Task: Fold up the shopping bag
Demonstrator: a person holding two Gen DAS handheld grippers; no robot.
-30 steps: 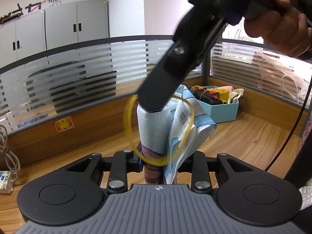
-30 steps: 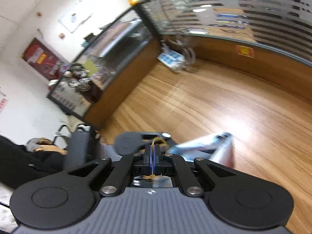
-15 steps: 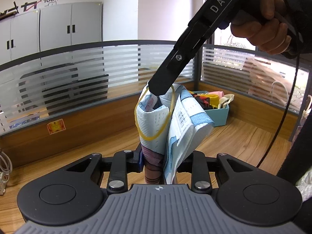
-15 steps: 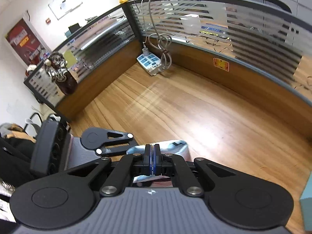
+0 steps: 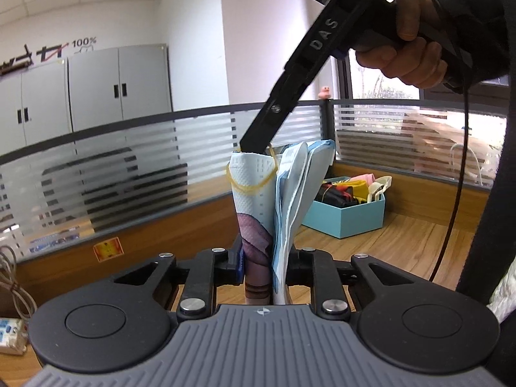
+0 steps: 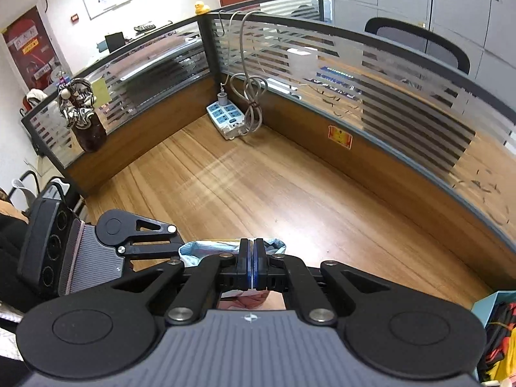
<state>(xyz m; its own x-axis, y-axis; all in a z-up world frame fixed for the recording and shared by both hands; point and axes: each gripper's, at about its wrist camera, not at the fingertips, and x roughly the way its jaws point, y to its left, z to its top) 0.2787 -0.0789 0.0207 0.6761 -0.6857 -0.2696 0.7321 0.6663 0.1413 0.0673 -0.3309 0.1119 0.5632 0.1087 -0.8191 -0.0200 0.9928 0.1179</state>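
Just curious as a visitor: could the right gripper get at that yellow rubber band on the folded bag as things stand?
Probably yes: the right gripper already sits at the bag's top beside the rubber band, nothing between.

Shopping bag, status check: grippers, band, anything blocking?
Left gripper clamped on folded shopping bag, upright, jaws just closing further. Right gripper shut, tip at bag's top by yellow rubber band. Band looped round upper roll only. Nothing blocking.

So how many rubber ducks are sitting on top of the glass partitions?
2. A pink duck stands on the partition post behind the folded bag; a yellow duck stands on the corner post above the power strip. Others may be hidden.
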